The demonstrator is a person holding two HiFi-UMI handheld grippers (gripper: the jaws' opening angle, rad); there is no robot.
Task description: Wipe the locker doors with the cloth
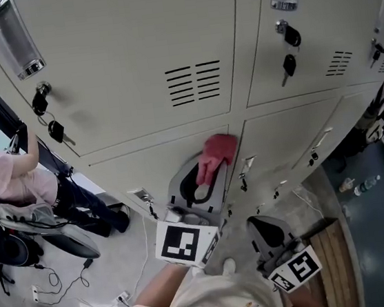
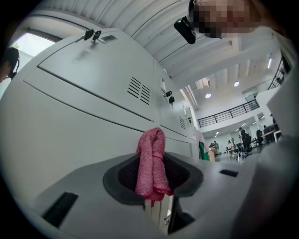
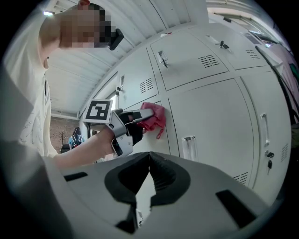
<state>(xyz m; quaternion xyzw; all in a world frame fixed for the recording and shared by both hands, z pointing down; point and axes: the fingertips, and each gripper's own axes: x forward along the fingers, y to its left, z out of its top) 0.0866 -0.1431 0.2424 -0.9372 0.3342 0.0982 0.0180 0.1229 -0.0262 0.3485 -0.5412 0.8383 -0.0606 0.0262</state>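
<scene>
The pink cloth (image 1: 214, 155) is pinched in the jaws of the left gripper (image 1: 205, 172), apparently touching the lower locker door (image 1: 146, 172) near its upper right corner. Press it flat and sweep evenly across that door. Below the door, the right gripper (image 1: 271, 233) hangs empty, jaws pressed together.

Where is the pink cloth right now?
The cloth is pinched in the jaws of the left gripper. It is in the middle of the head view, up against the top of a lower locker door, just under the vent slots.
</scene>
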